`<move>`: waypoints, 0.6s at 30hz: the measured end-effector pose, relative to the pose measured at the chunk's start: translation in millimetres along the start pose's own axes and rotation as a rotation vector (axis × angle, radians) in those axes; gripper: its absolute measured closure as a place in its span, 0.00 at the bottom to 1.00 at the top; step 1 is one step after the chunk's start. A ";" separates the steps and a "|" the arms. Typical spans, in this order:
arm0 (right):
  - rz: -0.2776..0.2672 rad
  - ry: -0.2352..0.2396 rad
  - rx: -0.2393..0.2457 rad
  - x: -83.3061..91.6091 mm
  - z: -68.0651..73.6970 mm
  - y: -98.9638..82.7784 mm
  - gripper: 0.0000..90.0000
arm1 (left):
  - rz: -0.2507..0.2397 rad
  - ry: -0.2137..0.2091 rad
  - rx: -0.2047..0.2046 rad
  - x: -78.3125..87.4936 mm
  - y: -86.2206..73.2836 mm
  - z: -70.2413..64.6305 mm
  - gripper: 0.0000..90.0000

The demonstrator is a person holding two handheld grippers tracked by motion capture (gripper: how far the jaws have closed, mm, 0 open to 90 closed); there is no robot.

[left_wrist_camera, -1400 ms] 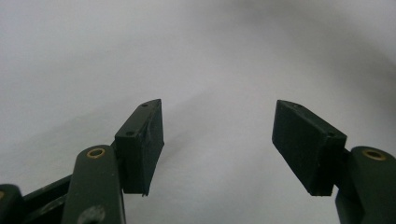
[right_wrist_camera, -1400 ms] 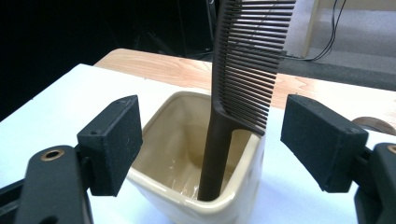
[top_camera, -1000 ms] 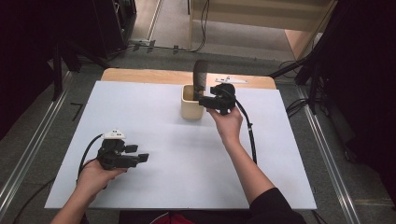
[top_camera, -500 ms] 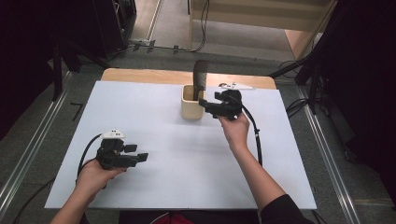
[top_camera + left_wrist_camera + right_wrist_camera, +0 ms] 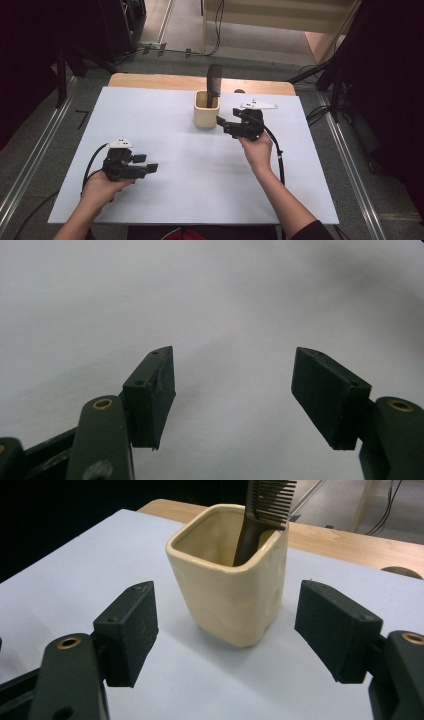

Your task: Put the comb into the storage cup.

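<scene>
A cream square cup (image 5: 205,115) stands at the back middle of the white table top (image 5: 180,195), and a dark comb (image 5: 215,82) stands upright in it, leaning on the far rim. My right gripper (image 5: 223,126) hovers just right of the cup with its jaws pointing at it, open and empty. In the right gripper view the cup (image 5: 232,600) and the comb (image 5: 262,515) sit a short way beyond my right gripper (image 5: 223,587). My left gripper (image 5: 147,163) rests at the front left, open and empty. In the left gripper view my left gripper (image 5: 232,352) faces bare table.
A wooden strip (image 5: 150,80) runs along the table's back edge. Metal rails (image 5: 350,165) flank both sides on the floor. A black cable (image 5: 277,150) trails from the right gripper along the forearm.
The right gripper has drawn away from the cup's top, to the right, nearer the person and a little lower. The left gripper has kept still.
</scene>
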State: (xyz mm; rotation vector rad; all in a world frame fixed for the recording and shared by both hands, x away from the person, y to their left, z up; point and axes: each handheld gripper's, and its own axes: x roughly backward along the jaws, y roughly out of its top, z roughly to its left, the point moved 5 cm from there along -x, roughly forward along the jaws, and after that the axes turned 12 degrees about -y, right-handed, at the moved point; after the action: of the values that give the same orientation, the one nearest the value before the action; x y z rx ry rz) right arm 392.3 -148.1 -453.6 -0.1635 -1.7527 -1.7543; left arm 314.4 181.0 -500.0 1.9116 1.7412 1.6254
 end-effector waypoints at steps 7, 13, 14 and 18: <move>0.005 0.008 0.009 8.7 -5.2 -13.6 0.26 | -0.005 -0.003 -0.008 0.9 0.5 -0.4 0.39; 0.011 0.020 0.017 17.4 -9.2 -25.3 0.26 | -0.009 -0.003 -0.004 2.2 0.8 -0.2 0.39; 0.014 0.025 0.014 18.3 -9.2 -26.9 0.26 | -0.006 -0.004 -0.004 2.4 0.7 -0.2 0.39; 0.032 0.035 0.016 25.7 -9.7 -36.2 0.26 | -0.005 -0.010 -0.008 2.4 0.9 -1.3 0.39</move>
State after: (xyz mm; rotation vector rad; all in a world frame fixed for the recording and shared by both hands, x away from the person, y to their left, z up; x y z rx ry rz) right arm 356.9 -169.7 -472.2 -0.1525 -1.7296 -1.7099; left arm 313.6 181.8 -497.5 1.9066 1.7315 1.6165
